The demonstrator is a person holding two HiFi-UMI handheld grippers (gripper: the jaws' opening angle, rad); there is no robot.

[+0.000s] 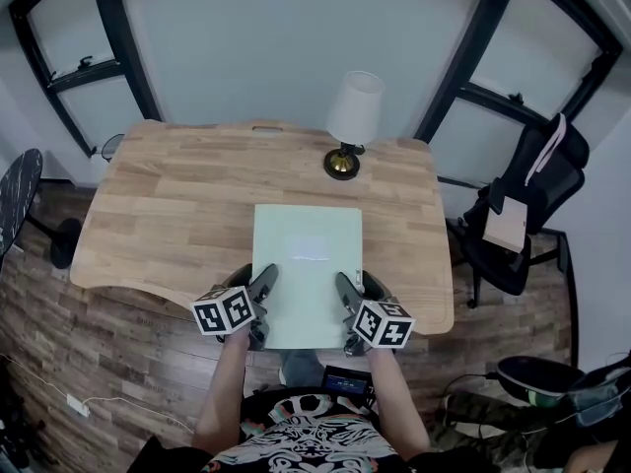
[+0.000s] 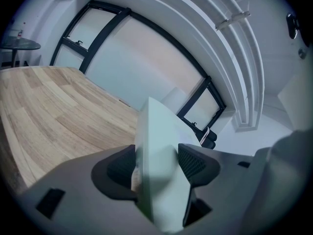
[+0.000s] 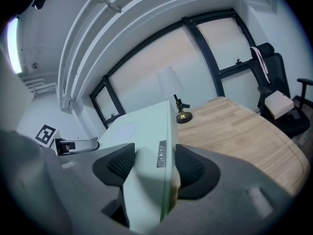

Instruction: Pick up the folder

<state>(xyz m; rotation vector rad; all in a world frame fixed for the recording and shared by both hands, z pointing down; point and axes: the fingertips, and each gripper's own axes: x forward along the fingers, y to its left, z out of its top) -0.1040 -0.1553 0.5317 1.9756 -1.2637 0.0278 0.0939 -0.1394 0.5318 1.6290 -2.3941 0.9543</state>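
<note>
My left gripper (image 1: 262, 294) and right gripper (image 1: 346, 302) each clamp a side of the folder (image 1: 308, 254), which reaches past the tabletop's (image 1: 168, 215) near edge. A lamp (image 1: 353, 116) stands by the far edge.

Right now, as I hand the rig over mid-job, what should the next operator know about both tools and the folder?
Tools: left tool is shut on the folder at its left edge, near the front corner. The right tool is shut on the right edge, opposite.
Things: the pale green folder lies lengthwise on the wooden table, its near end out past the front edge. The lamp stands beyond its far end, apart from it.
Done: both grips are made.
Left: the lift. I cannot tell whether the folder has cleared the tabletop. Raising both tools evenly should keep it level.
</note>
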